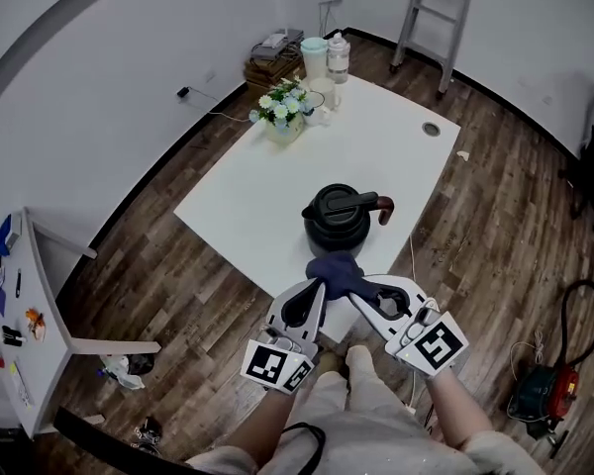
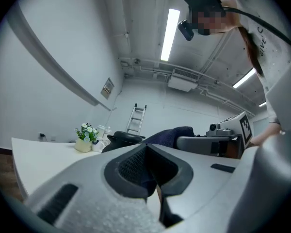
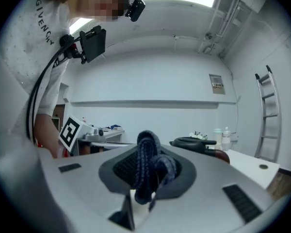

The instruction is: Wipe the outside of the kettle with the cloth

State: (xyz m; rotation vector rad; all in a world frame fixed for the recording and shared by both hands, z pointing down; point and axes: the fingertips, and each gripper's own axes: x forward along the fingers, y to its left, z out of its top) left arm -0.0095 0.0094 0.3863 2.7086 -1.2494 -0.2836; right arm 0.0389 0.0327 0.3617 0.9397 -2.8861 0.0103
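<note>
White table on wood floor. Black kettle sits near its front edge; flower pot & 2 containers at far corner.

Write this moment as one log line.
left gripper: shut on cloth | right gripper: shut on cloth | cloth: near side of kettle | kettle: upright on table

White bench on dark wooden floor, potted flowers at its far corner, pale jug and clear bottle just beside, ladder against the wall, red machine at right.
</note>
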